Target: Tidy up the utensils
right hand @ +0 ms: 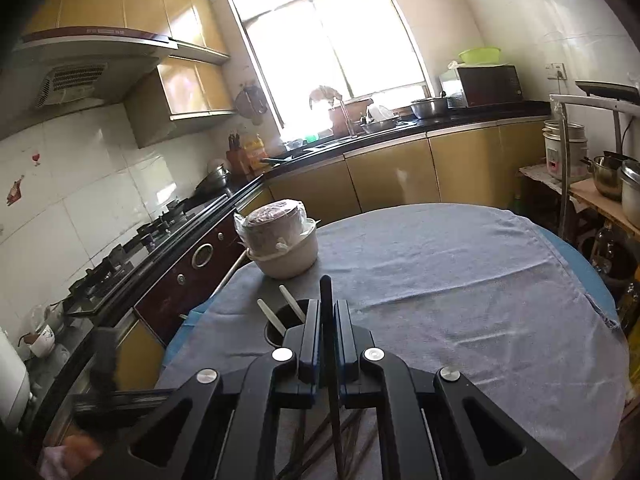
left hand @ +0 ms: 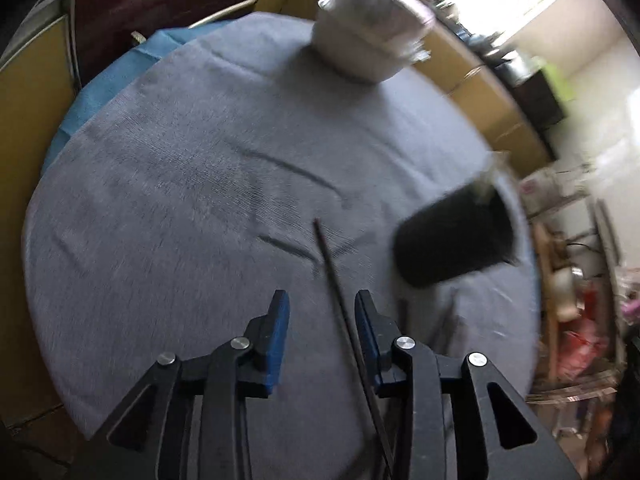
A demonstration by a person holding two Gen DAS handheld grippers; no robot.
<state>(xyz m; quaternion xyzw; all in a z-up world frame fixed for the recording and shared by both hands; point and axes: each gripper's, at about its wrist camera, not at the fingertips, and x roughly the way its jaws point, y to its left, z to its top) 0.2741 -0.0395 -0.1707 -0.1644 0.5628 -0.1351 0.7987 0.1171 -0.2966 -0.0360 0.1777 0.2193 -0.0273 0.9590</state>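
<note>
In the left wrist view my left gripper is open over the grey cloth; a dark chopstick runs up between its blue pads, close to the right pad, not clamped. A black utensil holder stands to the right, blurred. In the right wrist view my right gripper is shut on a dark chopstick that points up past the fingertips. The black holder sits just behind it on the left, with two pale handles sticking out. More dark chopsticks lie on the cloth under the gripper.
A round table with grey cloth over a blue cover. A wrapped white bowl stack stands at the table's far left edge, also in the left wrist view. Stove, yellow cabinets and a cluttered side shelf surround the table.
</note>
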